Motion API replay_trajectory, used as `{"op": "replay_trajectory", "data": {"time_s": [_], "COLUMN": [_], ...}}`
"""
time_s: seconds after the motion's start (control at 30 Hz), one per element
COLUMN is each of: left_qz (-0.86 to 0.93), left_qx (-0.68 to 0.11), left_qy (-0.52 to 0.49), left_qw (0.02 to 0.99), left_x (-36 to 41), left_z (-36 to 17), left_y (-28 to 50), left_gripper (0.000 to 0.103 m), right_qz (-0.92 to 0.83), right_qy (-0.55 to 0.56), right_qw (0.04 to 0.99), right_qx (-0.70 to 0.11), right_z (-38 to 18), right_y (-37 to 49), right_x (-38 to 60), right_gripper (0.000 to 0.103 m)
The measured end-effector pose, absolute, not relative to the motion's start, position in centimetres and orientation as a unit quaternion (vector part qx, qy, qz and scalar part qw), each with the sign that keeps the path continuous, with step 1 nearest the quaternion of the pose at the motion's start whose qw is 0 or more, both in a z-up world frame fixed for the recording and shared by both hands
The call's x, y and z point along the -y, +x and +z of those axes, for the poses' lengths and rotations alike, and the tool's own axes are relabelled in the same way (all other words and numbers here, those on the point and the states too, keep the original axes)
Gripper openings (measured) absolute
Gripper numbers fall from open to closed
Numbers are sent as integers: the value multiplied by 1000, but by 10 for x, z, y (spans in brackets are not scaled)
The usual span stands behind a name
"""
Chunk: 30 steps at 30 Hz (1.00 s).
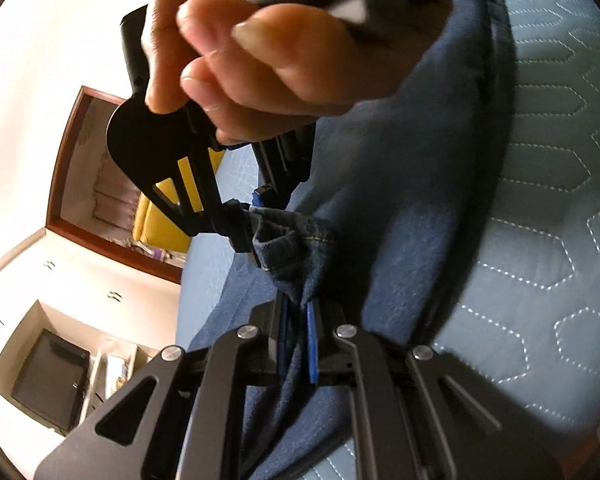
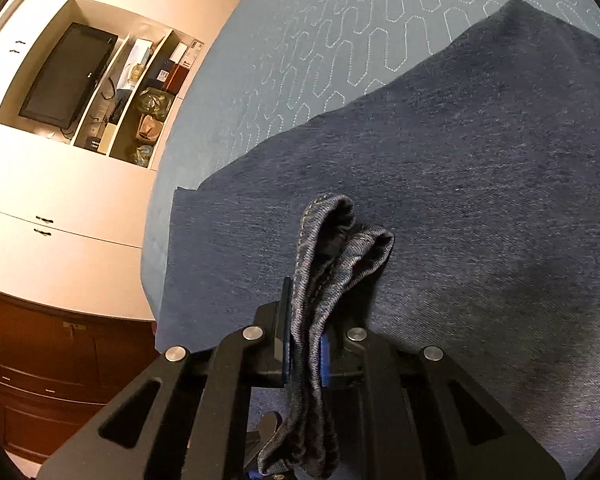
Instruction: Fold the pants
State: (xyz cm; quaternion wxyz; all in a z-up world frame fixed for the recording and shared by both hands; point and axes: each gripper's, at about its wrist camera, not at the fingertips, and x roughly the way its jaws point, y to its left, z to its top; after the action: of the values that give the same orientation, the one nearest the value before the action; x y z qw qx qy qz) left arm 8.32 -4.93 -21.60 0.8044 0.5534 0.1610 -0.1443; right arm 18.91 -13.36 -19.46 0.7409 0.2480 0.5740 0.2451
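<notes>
Dark blue denim pants (image 1: 400,208) lie spread over a light blue quilted bed (image 1: 560,200). My left gripper (image 1: 298,320) is shut on a bunched edge of the pants near the hem. Just ahead of it, a person's hand (image 1: 252,64) holds the right gripper (image 1: 256,240), which pinches the same bunch of fabric. In the right wrist view my right gripper (image 2: 306,336) is shut on a folded strip of the pants (image 2: 336,248) that sticks up past its fingers, above the flat pants (image 2: 460,200) on the bed (image 2: 320,40).
White cabinets (image 2: 60,200) with an open niche holding a black screen (image 2: 64,76) and cluttered shelves (image 2: 148,92) stand beyond the bed's edge. A dark wooden dresser (image 2: 40,360) sits below them. A wood-framed doorway (image 1: 96,184) and something yellow (image 1: 164,220) lie past the bed.
</notes>
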Motion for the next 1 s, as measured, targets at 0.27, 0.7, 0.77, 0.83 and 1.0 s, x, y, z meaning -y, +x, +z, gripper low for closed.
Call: {"op": "replay_trajectory", "data": {"time_s": [0.27,0.7,0.77,0.83,1.0], "left_qz": [-145,-162,-166,-170,-174], "left_qx": [-130,-121,-117,-116,-103], "left_qy": [576,612,619,622,628], "left_qw": [794,764,759,755,752], "left_x": [47,57,58,60,71], "left_z": [-228,-228,-230,-232,-234], "left_y": [66,76,71,68,57], "left_gripper": [22,10,10,10,10], "right_qz": [235,217,208,196,198], "right_qy": [257,249,241,235,215], "right_qw": [739,754,768,769,794], "right_qx": [-576,-568,-556,-561,-534], "right_z": [-194,-192,-190,-191,-176], "right_y": [200,221,223,224,215], "right_x": [142,139,139,141,149], "right_gripper": [26,46,37,20,17]}}
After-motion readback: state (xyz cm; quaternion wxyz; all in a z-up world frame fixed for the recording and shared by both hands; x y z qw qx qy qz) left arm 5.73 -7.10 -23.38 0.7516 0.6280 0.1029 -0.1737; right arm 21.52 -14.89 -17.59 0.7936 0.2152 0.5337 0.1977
